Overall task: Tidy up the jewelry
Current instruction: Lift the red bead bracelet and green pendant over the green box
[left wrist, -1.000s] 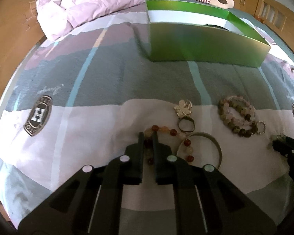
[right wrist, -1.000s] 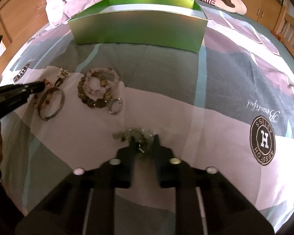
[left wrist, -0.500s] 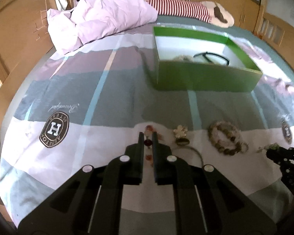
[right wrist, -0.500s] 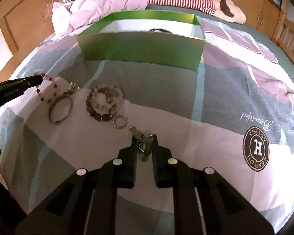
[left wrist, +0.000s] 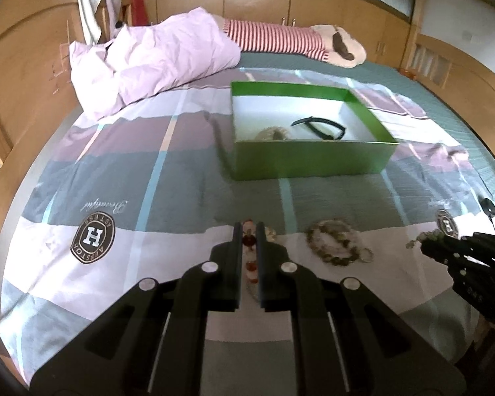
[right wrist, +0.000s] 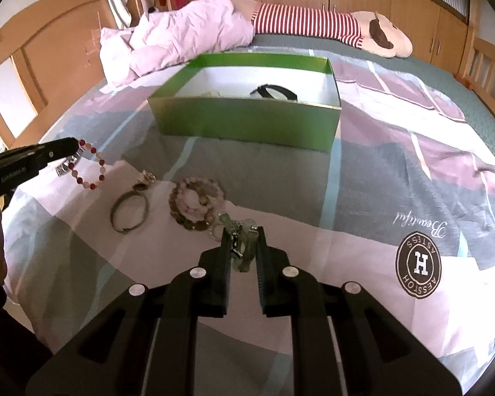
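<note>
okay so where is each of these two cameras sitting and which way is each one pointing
Left wrist: on the left gripper, facing across the bed to the green box; its fingers pinch a red bracelet.
Right wrist: on the right gripper, facing the same box; its fingers pinch a green bracelet.
Shared: box, brown bracelets, and each other's gripper.

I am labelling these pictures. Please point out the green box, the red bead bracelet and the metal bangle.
green box (right wrist: 247, 122), right wrist view, front wall.
red bead bracelet (right wrist: 101, 169), right wrist view, hanging beads.
metal bangle (right wrist: 115, 221), right wrist view, left rim.
</note>
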